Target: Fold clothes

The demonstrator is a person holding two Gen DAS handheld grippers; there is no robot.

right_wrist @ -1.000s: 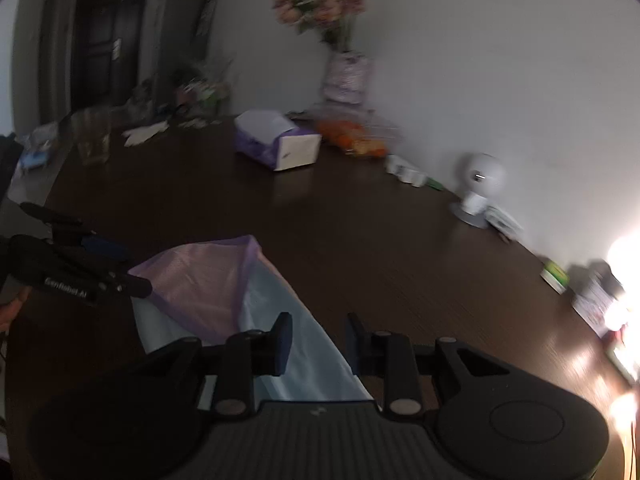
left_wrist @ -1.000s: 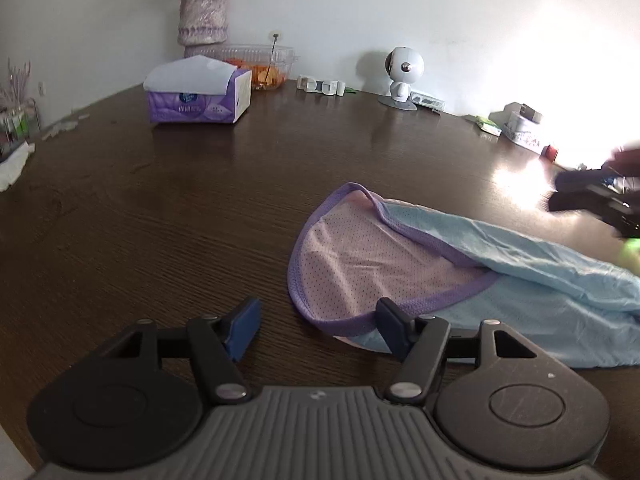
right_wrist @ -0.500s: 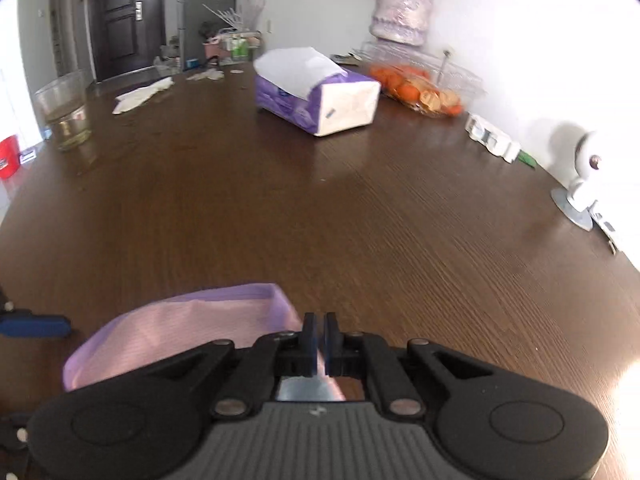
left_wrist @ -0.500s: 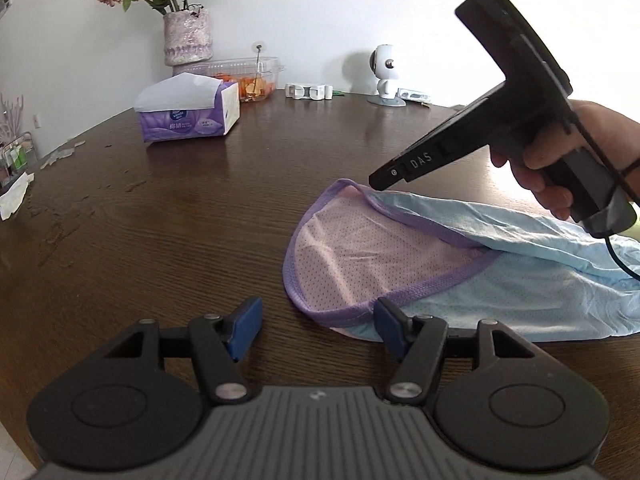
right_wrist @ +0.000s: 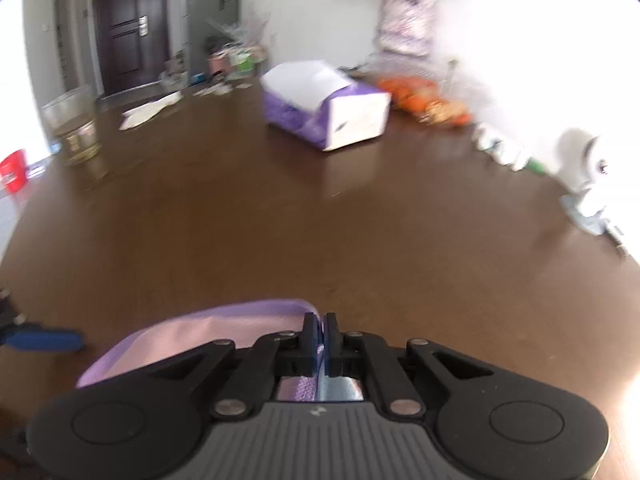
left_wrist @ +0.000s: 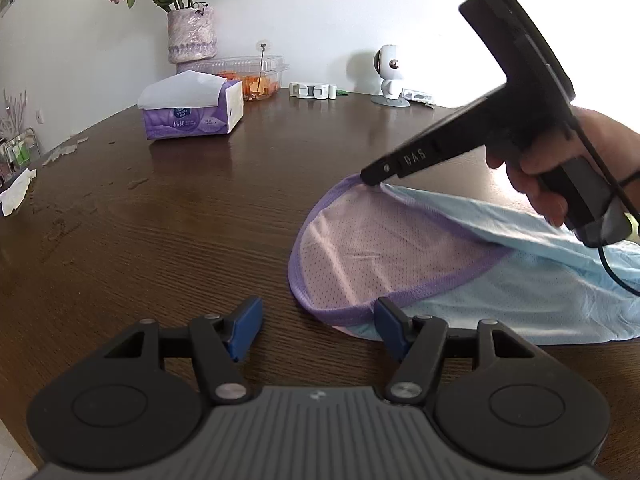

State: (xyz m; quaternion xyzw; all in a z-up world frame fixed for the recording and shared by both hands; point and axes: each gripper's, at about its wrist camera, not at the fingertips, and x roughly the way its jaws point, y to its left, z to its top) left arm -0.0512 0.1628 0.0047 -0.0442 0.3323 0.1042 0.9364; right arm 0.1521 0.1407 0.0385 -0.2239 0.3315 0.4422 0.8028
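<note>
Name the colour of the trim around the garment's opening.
Purple trim, edging pink mesh; clearest in the left wrist view.

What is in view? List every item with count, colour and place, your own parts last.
garment: 1, light blue with pink mesh and purple trim, on the table, right
table: 1, dark brown wood
tissue box: 1, purple and white, far left
vase of flowers: 1, pale, by the wall
fruit container: 1, clear with orange contents, behind the tissues
small robot figure: 1, white, far edge
glass: 1, clear, far left
left tongs: open, blue pads, at the trim
right tongs: shut on the trim
right hand: 1, holding the tongs' handle
</note>
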